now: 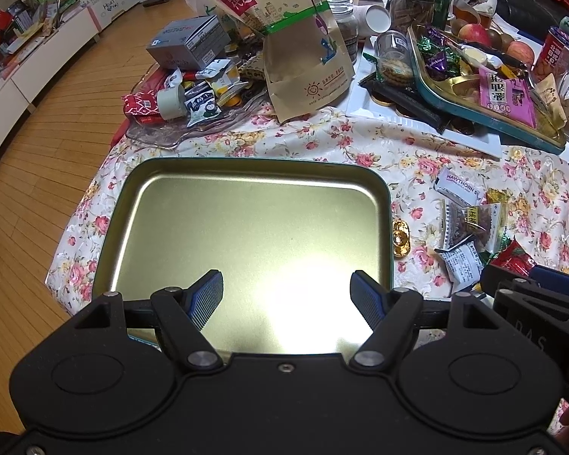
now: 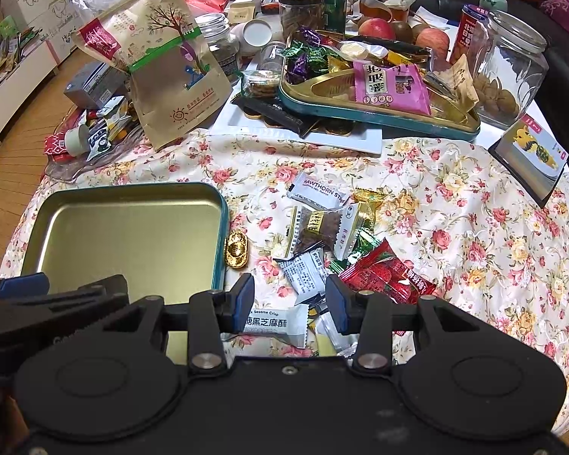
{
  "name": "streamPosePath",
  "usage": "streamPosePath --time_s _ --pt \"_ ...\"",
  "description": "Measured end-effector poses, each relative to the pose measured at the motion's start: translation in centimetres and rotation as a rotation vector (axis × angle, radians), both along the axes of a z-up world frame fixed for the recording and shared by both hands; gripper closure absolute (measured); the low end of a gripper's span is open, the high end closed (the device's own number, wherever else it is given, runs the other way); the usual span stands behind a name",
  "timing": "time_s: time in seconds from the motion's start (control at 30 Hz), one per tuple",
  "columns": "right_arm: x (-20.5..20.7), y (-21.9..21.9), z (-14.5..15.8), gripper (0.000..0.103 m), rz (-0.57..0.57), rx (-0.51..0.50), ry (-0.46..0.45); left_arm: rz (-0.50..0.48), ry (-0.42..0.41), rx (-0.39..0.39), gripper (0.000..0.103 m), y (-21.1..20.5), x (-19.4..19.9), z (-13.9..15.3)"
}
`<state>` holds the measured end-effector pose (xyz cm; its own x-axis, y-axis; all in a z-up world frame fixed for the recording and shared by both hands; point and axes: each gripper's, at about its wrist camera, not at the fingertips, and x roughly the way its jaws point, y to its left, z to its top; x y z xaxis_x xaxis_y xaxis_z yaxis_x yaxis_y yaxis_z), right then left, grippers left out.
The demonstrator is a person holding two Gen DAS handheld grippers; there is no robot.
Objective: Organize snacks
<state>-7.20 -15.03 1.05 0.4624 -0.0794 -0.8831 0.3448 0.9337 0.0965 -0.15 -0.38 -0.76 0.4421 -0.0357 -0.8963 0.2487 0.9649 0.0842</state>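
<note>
An empty gold tin tray with a teal rim (image 1: pixel 246 227) lies on the floral tablecloth; it also shows in the right wrist view (image 2: pixel 125 235). My left gripper (image 1: pixel 286 292) is open and empty over the tray's near part. To the tray's right lies a pile of loose snacks: a gold ingot candy (image 2: pixel 236 248), a white hawthorn packet (image 2: pixel 318 189), a clear nut packet (image 2: pixel 322 231), a grey-white packet (image 2: pixel 303 271) and a red packet (image 2: pixel 387 275). My right gripper (image 2: pixel 290 297) is open and empty, low over the grey-white packet and a white sesame crisp packet (image 2: pixel 273 324).
A second teal tray (image 2: pixel 379 112) full of sweets rests on a white board at the back. A tall kraft snack bag (image 2: pixel 167 64), a glass jar (image 2: pixel 508 68), a clear dish of wrappers (image 1: pixel 178 113), cans and apples crowd the far table. The table edge and wooden floor lie left.
</note>
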Motion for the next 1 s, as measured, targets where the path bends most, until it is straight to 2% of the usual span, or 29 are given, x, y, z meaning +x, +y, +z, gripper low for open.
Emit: streamPosePath --time_s 0.43,0.6,0.7,0.83,1.0 --pt "0.2 0.0 -0.2 0.059 0.004 -0.004 0.010 0.003 0.009 -0.005 0.027 0.1 0.1 -0.1" --pt "0.3 0.0 -0.1 0.059 0.004 -0.003 0.006 0.001 0.005 -0.057 0.027 0.3 0.4 0.3" --pt "0.2 -0.7 0.5 0.059 -0.010 0.009 -0.020 0.008 -0.032 -0.111 0.027 0.7 0.5 1.4" --pt "-0.2 -3.2 1.7 0.059 -0.086 0.033 -0.075 0.020 -0.112 -0.154 0.026 1.1 0.5 3.4" --pt "-1.3 -7.2 2.9 0.059 -0.216 0.063 -0.136 -0.026 -0.167 -0.160 0.023 0.3 0.7 4.4"
